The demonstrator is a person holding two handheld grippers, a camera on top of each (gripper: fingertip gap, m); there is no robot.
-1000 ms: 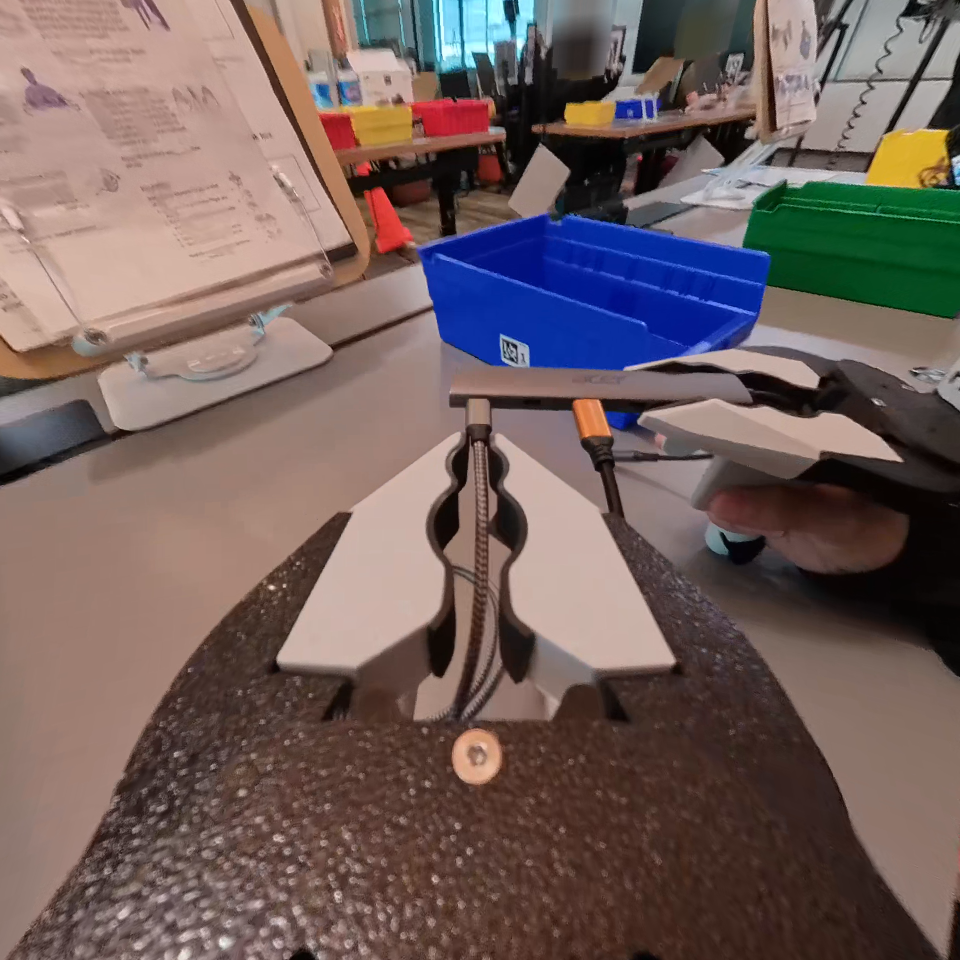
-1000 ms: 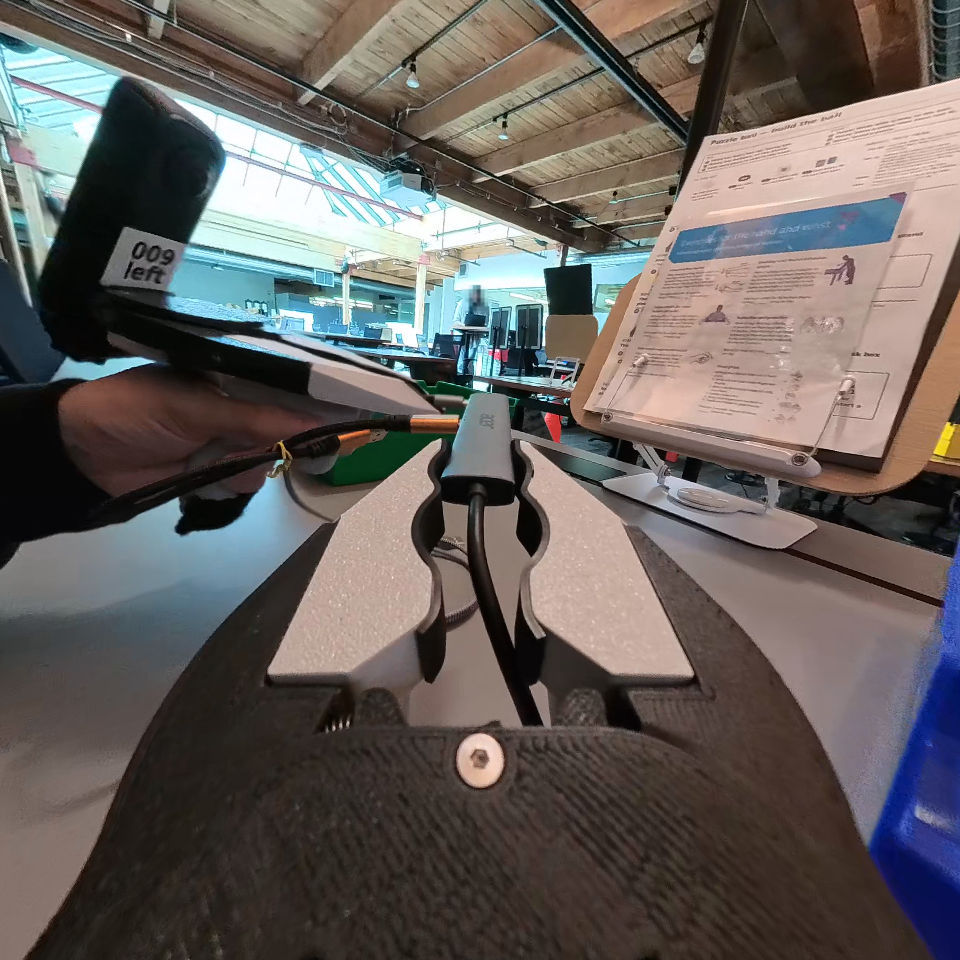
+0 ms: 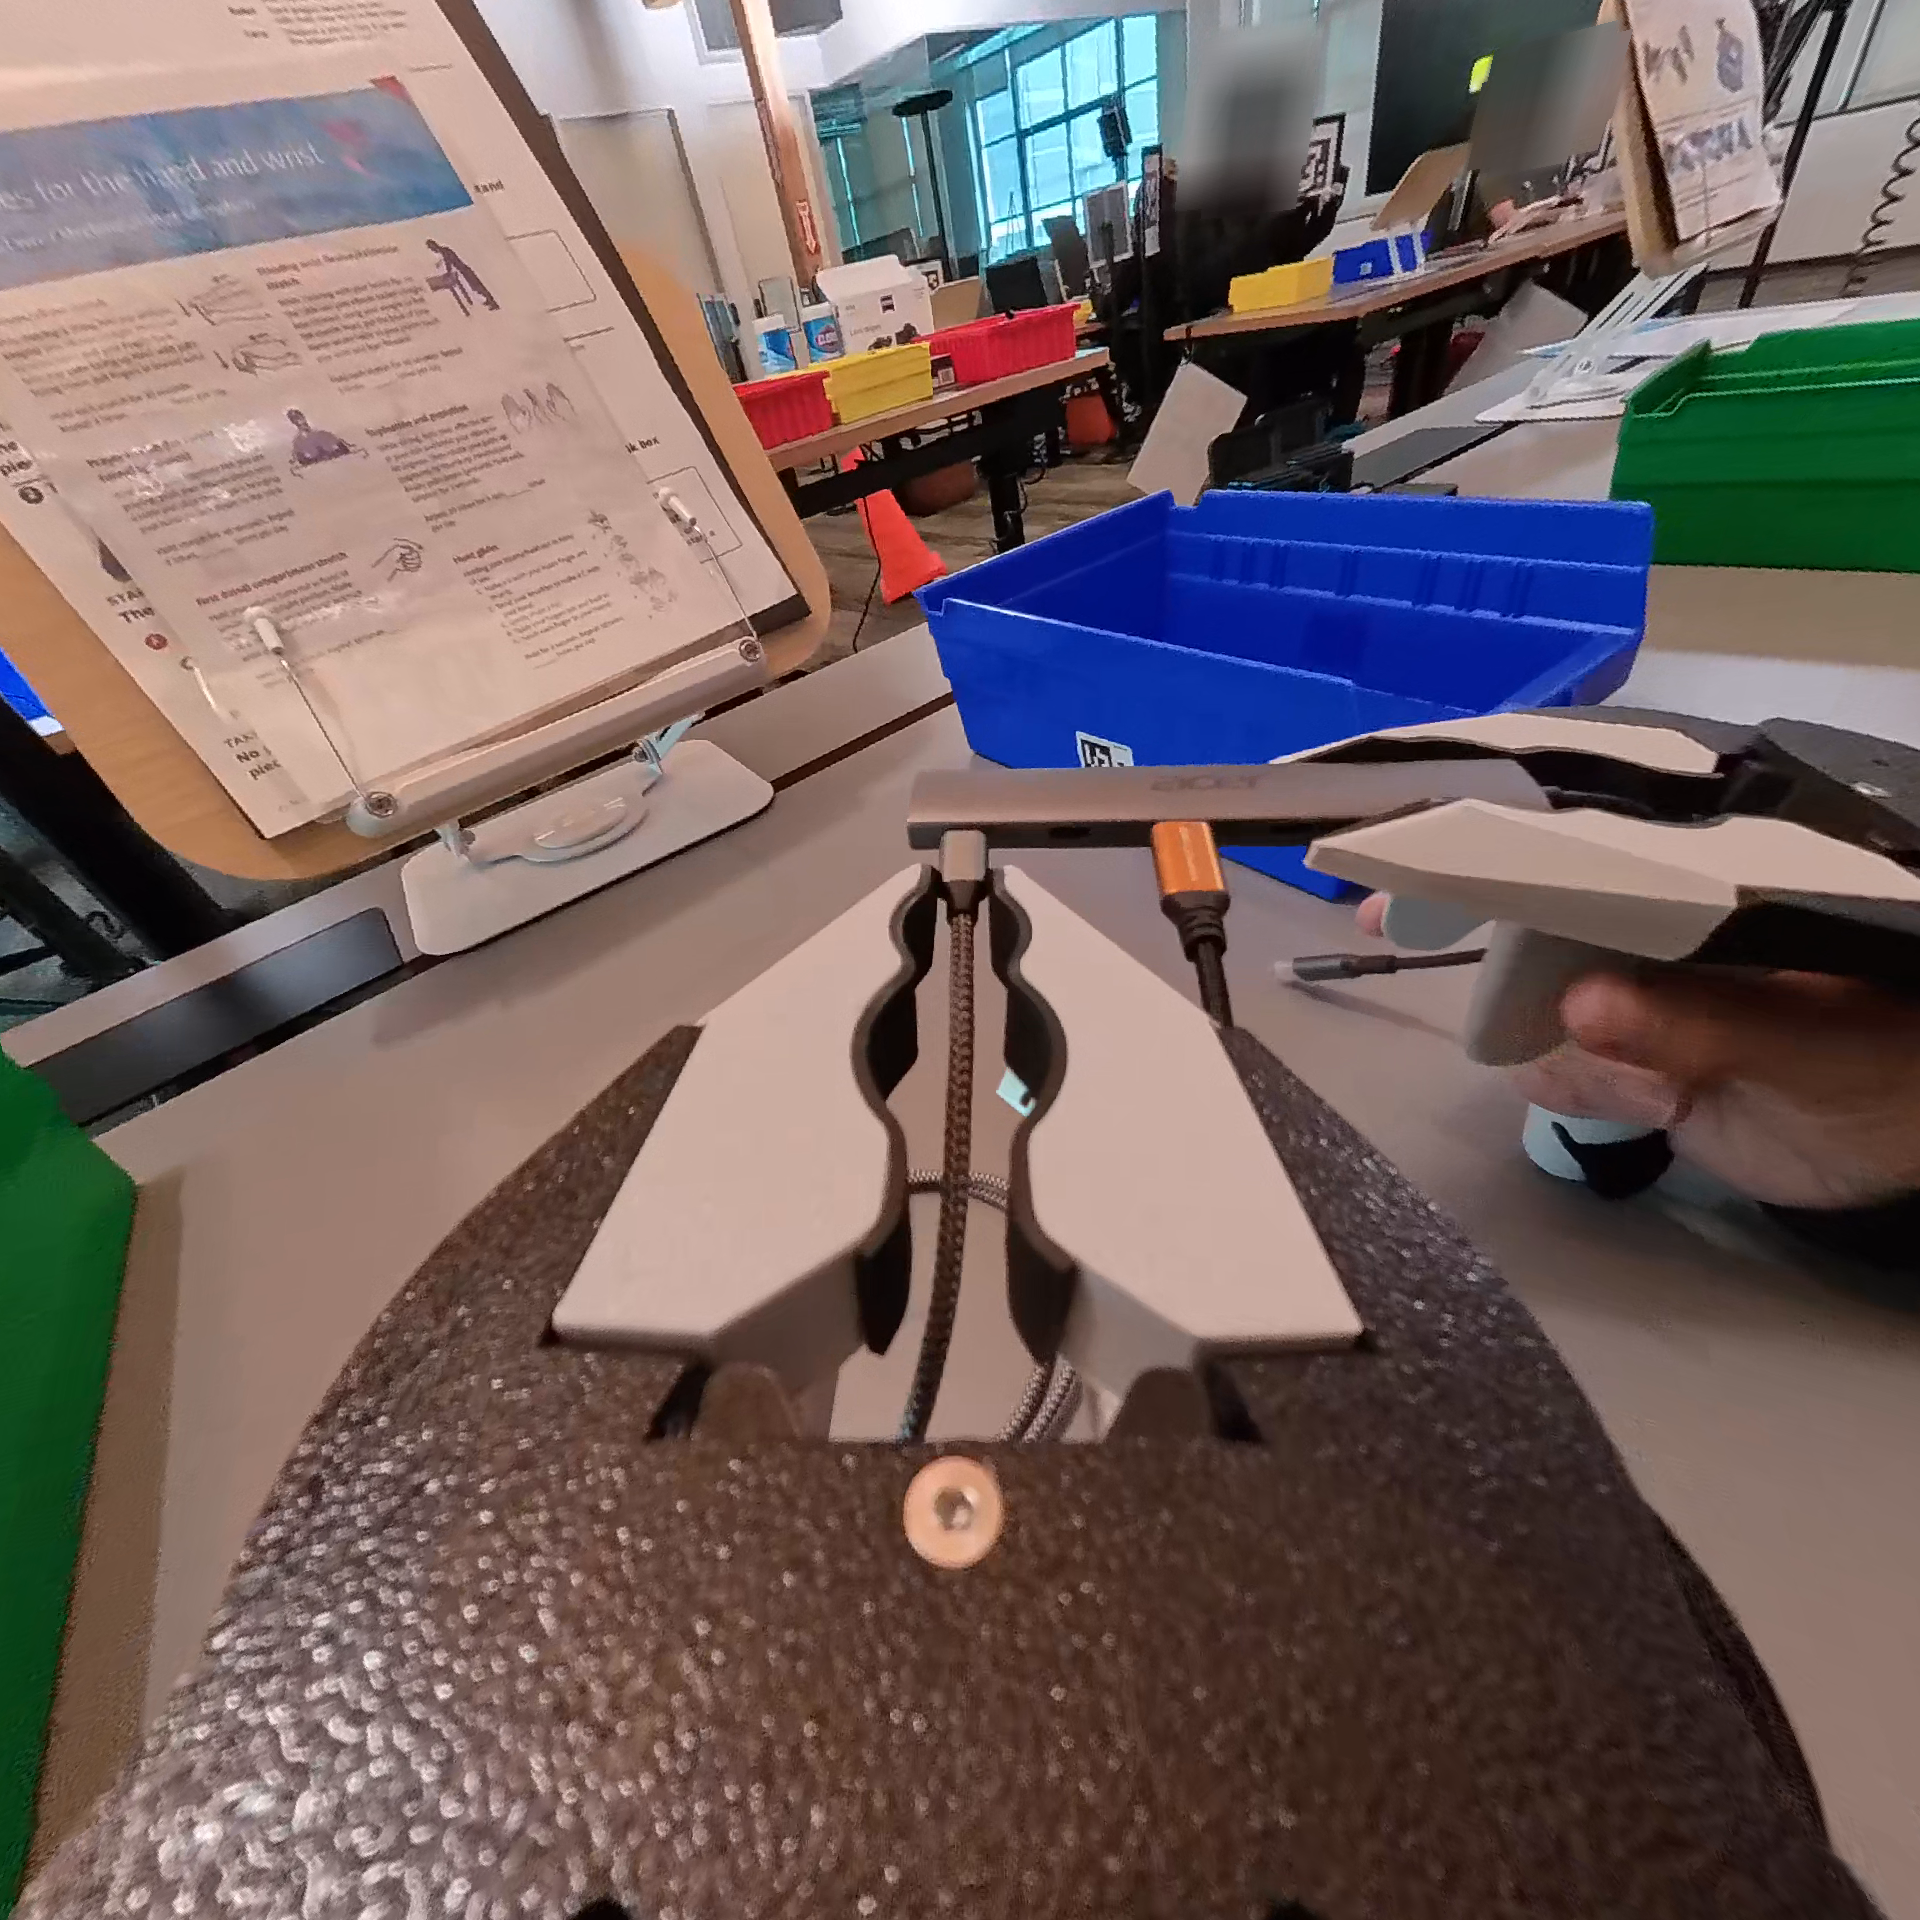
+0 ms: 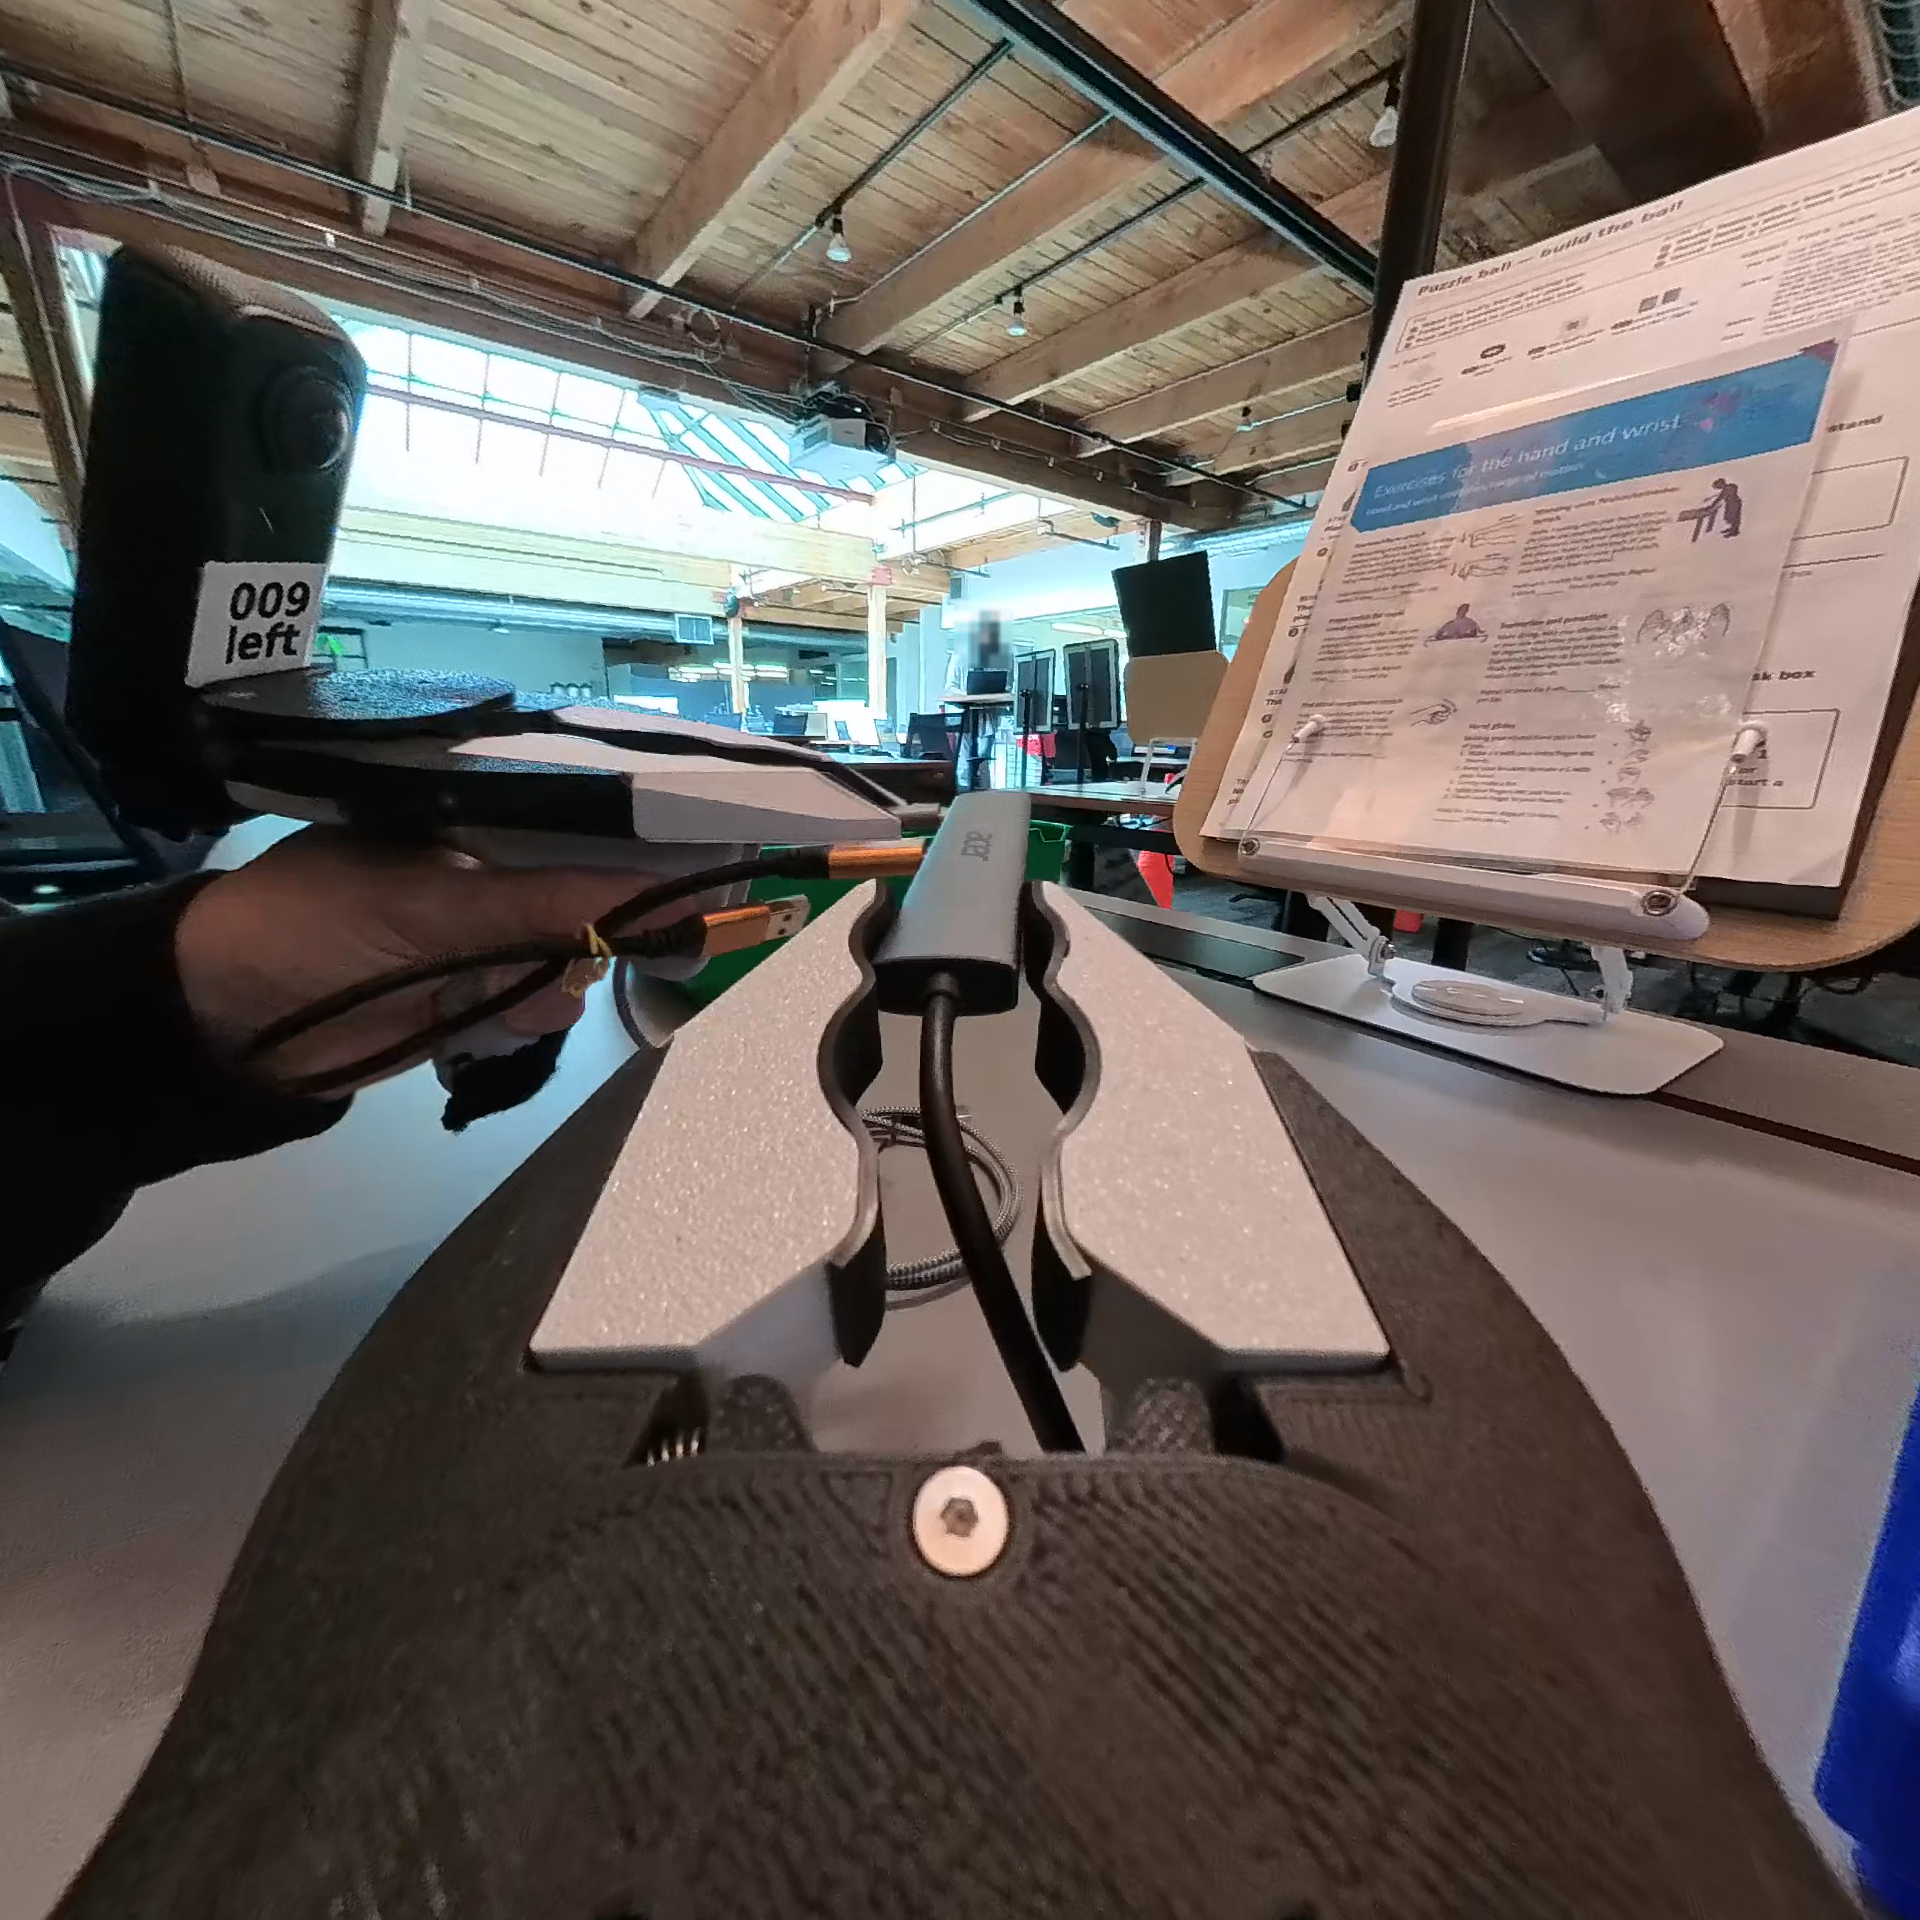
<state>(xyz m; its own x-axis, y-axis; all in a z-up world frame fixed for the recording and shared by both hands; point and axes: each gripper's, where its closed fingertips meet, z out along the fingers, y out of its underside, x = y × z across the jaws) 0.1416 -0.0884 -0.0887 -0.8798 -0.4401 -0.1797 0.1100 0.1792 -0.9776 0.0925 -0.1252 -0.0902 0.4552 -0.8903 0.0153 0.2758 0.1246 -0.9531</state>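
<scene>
The slim grey hub [image 3: 1195, 800] is held clear above the table [image 3: 416, 1091], between the two sets of jaws. The right gripper [image 4: 951, 904] is closed on the hub's cable end, whose black lead [image 4: 966, 1143] runs back between its jaws. The left gripper [image 3: 961, 883] is closed on the grey plug [image 3: 961, 862] of a braided cable, which meets the hub's side just ahead of its jaws.

Against a second ago, both grips and the plug's place at the hub look unchanged. Only the views have shifted, bringing more of the document stand [image 3: 582, 821] into sight.

An orange plug [image 3: 1184, 862] sits in the hub just right of the left jaws. The blue bin [image 3: 1299, 623] stands beyond.

How deep the grey plug is seated cannot be told, since the jaw tips hide the joint. The braided cable's far end is hidden under the gripper.
</scene>
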